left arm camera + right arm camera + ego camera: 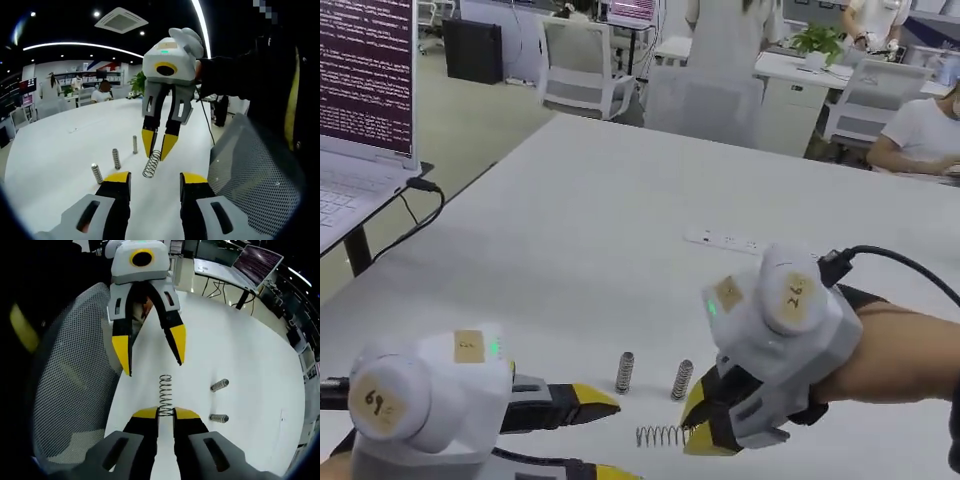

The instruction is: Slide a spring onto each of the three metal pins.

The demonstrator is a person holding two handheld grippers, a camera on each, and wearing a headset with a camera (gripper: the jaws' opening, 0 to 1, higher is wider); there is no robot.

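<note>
Two upright metal pins stand on the white table, each wearing a spring: one point(625, 372) and its neighbour point(681, 380). In the left gripper view they appear as two sprung pins point(96, 173) point(116, 158), with a third, bare pin point(135, 144) behind them. My right gripper point(698, 432) is shut on one end of a loose spring point(660, 435), which lies low over the table and sticks out toward my left gripper point(610, 435). The left gripper is open and holds nothing. In the right gripper view the spring point(165, 390) runs forward from the pinched jaws.
An open laptop point(360, 100) sits at the far left with a cable hanging off it. A white power strip point(725, 240) lies mid-table. A mesh chair point(250, 165) is close to the table's near edge. Office chairs, desks and people fill the background.
</note>
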